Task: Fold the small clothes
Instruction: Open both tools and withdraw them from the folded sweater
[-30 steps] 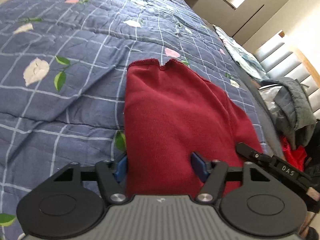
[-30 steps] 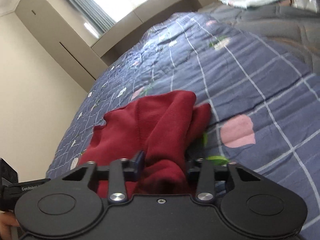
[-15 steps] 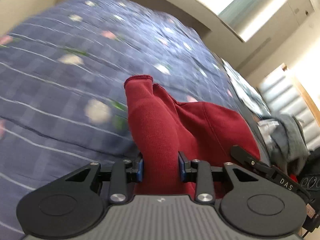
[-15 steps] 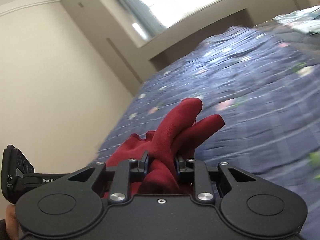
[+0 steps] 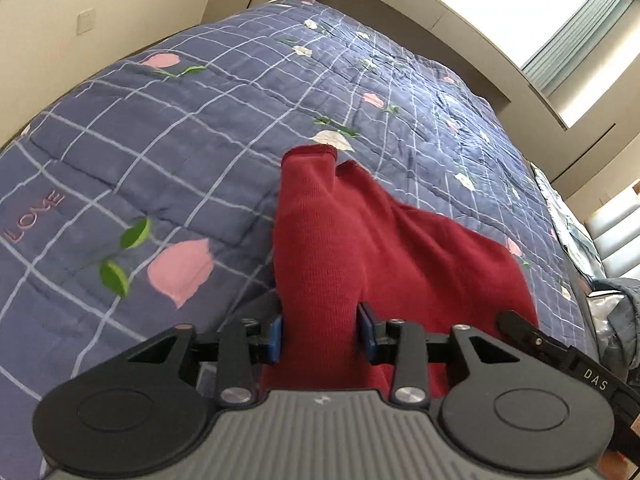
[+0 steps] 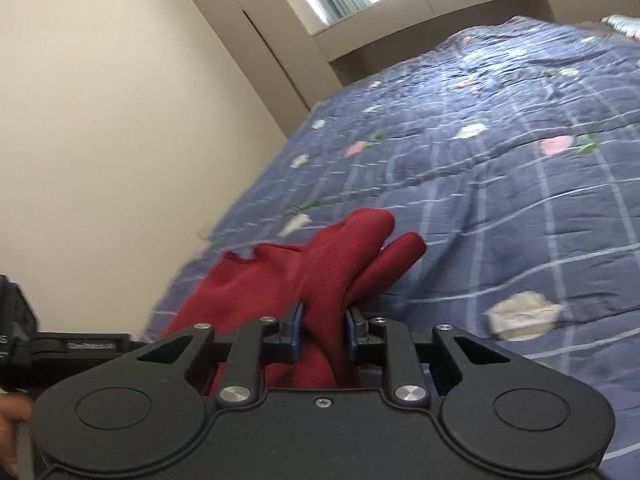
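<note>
Left wrist view: a red knit garment (image 5: pixel 400 248) hangs bunched over the blue quilted bed (image 5: pixel 160 152), long axis running away toward the far window edge. The left gripper (image 5: pixel 320 334) and right gripper (image 6: pixel 322 330) each pinch a fold, jaws easing apart; the fabric may slip free and crumple.

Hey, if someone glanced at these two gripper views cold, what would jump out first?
The dark red garment, bunched up at the middle of both views, is held off the bed between the blue pads of the left hand-held gripper and the right hand-held gripper, whose jaws are opening slightly. Behind it spreads the blue checked quilt with pink and white flowers.
</note>
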{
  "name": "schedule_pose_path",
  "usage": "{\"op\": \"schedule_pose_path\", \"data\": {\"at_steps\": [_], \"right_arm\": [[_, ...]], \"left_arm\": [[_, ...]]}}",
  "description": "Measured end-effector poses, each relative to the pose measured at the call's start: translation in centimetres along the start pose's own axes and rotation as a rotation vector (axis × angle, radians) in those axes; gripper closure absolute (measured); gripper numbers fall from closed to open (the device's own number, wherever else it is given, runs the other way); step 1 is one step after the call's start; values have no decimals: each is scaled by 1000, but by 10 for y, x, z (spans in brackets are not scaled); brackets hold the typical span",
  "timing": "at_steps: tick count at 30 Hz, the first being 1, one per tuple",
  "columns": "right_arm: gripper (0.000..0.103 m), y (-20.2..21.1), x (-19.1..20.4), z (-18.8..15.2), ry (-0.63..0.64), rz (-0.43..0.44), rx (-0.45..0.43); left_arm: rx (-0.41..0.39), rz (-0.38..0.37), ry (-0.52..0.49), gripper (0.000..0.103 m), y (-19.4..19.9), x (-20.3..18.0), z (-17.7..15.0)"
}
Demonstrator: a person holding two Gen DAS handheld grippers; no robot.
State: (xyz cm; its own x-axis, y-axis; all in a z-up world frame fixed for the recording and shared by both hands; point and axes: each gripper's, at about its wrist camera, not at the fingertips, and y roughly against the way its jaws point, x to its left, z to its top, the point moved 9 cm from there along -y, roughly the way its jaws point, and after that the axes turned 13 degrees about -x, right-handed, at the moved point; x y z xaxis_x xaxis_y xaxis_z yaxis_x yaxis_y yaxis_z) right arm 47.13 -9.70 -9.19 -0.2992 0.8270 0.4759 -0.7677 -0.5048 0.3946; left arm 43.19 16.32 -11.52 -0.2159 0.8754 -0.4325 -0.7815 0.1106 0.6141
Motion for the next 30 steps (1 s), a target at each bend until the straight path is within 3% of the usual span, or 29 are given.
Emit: {"op": "schedule_pose_path", "data": {"at_steps": [2, 3, 5, 6, 10, 12, 21, 30], "right_arm": [[64, 4, -2, -2, 50, -8, 5], [52, 7, -3, -4, 75, -11, 1], [31, 14, 1, -4, 142, -15, -20], [25, 19, 5, -3, 169, -14, -34], [12, 38, 20, 3, 242, -24, -99], [5, 49, 30, 8, 262, -24, -135], [1, 124, 73, 15, 330, -11, -294], [1, 200, 88, -20, 361, 0, -327]], "left_arm": [[-6, 8, 7, 49, 1, 3, -3], [-9, 9, 12, 44, 2, 4, -3], [-25, 6, 31, 24, 6, 5, -3], [-37, 10, 38, 20, 11, 6, -3], [-100, 48, 22, 3, 29, 5, 1], [-131, 57, 6, 2, 43, 2, 3], [-311, 67, -166, 0, 131, -31, -1], [-420, 107, -223, 0, 210, -39, -42]]}}
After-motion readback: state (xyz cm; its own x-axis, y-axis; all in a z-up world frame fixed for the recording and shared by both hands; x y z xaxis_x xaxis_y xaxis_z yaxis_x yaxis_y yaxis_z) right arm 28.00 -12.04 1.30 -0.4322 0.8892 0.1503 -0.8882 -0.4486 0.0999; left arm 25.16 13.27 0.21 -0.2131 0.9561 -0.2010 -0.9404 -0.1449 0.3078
